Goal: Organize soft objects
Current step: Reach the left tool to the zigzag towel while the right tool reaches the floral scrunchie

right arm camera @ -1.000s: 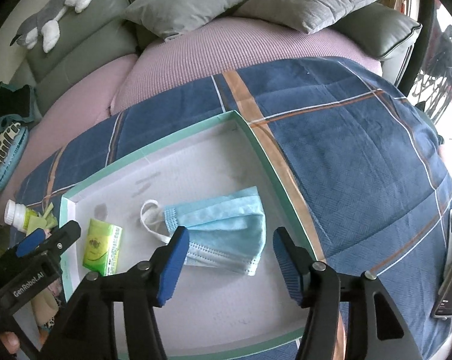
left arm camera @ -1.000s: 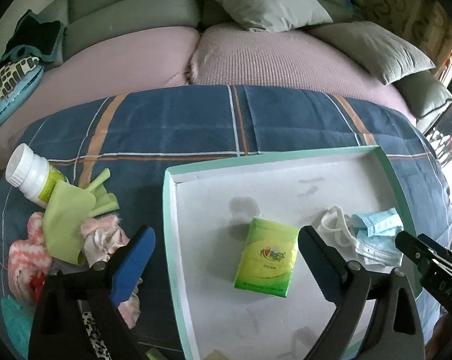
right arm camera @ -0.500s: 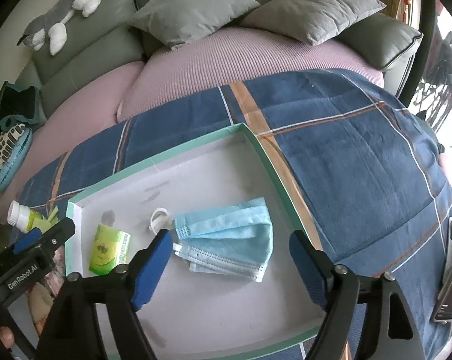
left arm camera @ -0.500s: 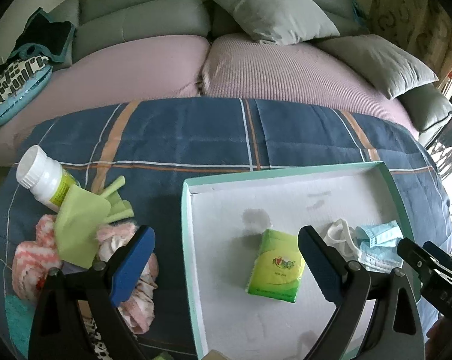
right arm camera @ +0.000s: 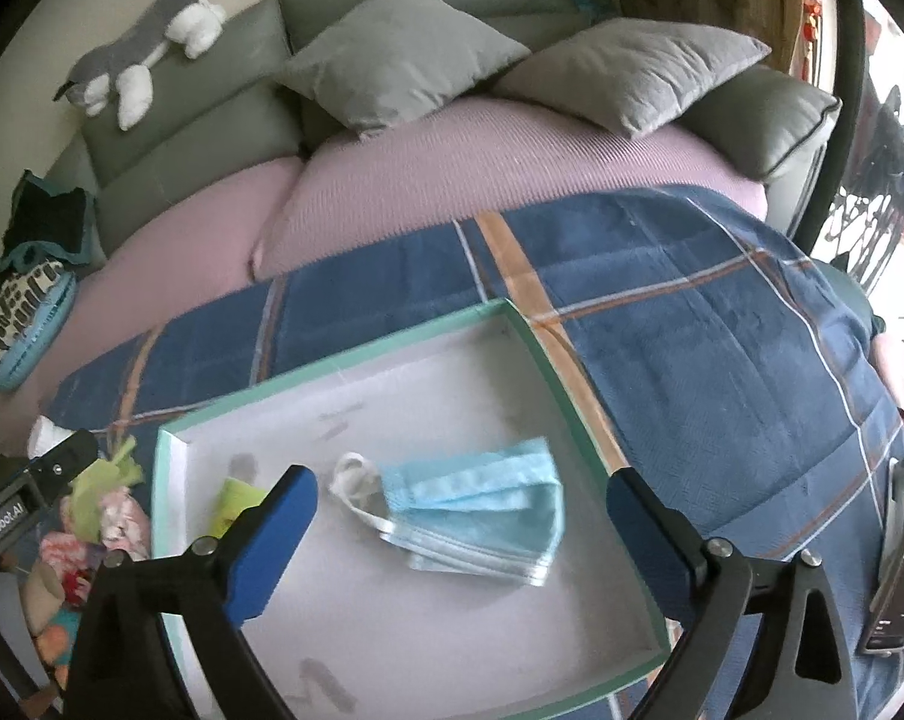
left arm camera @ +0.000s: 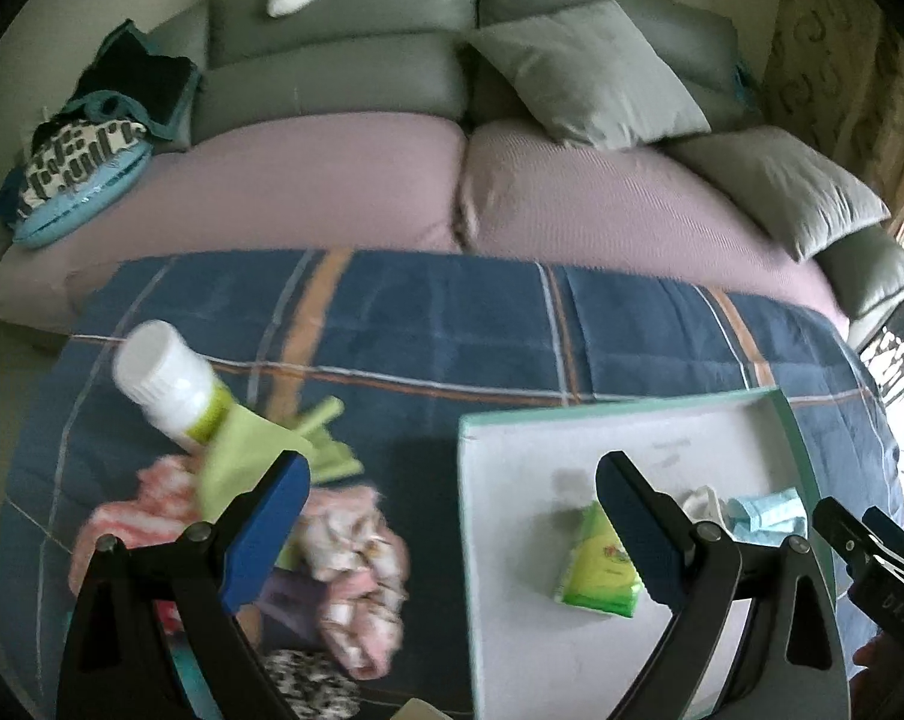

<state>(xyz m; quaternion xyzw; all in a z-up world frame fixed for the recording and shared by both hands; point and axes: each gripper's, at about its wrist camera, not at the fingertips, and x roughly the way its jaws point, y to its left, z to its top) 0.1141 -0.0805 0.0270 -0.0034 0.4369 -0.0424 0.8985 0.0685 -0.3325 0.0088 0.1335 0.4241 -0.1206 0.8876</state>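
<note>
The tray (right arm camera: 548, 363) holds blue masks (right arm camera: 482, 510) and a green tissue pack (left arm camera: 599, 564) (both grippers (left arm camera: 452, 516) (right arm camera: 461, 525) gape empty).

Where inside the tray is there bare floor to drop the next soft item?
Free: the tray's far strip behind the blue face masks, and the near floor in front of them. The left end holds the green tissue pack. Outside, the cloth pile by the white bottle is crowded.

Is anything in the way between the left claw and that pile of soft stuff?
Nothing visible is. The left claw hangs open above the pile, which lies uncovered on the blanket beside the tray.
</note>
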